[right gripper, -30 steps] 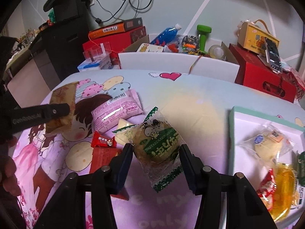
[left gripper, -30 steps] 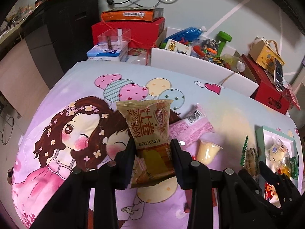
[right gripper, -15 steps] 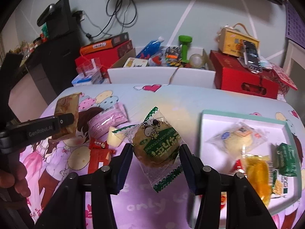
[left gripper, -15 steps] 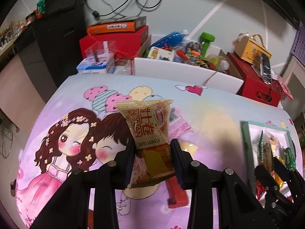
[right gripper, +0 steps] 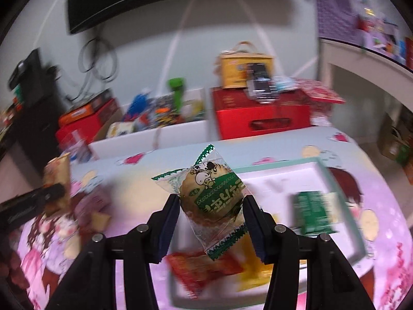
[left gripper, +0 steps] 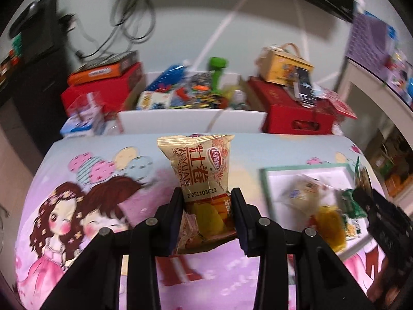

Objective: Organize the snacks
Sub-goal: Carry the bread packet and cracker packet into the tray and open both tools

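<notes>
Over the table (left gripper: 258,144), the left claw (left gripper: 205,208) squeezes a gold bag (left gripper: 204,178). Most of the bag sticks up past the claw tips. Beside it, the right claw (right gripper: 211,208) pinches a green cake (right gripper: 211,193) in a clear wrapper, just above the white tray (right gripper: 343,188). More snacks lie in that tray.

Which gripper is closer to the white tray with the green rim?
Right. The right gripper hangs over the white tray; the left gripper is off to its side, over the tablecloth.
</notes>
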`<control>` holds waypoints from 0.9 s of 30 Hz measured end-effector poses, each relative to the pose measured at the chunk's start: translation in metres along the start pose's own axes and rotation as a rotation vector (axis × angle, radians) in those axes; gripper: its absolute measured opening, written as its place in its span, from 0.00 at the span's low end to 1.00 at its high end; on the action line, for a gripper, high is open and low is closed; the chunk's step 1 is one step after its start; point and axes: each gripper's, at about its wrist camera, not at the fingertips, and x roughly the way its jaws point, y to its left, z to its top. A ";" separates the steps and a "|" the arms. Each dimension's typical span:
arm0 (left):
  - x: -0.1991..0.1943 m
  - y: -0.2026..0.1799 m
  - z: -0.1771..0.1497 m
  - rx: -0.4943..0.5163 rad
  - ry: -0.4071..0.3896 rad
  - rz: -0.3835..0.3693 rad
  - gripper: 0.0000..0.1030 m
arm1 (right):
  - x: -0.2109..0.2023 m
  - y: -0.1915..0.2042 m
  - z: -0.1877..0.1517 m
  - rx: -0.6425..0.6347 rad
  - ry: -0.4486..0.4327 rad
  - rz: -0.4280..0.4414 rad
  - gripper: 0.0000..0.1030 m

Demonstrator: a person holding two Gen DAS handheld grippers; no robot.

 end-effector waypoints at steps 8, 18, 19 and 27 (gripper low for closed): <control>0.001 -0.077 -0.005 0.158 -0.012 -0.102 0.37 | -0.015 -0.063 0.010 0.104 -0.043 -0.101 0.52; 0.042 -0.132 -0.029 0.298 0.045 -0.132 0.37 | 0.000 -0.094 0.008 0.176 -0.003 -0.088 0.52; 0.046 -0.134 -0.031 0.304 0.050 -0.132 0.37 | 0.005 -0.094 0.007 0.176 0.008 -0.083 0.52; 0.083 -0.136 -0.035 0.283 0.097 -0.120 0.37 | 0.039 -0.093 -0.005 0.167 0.088 -0.078 0.53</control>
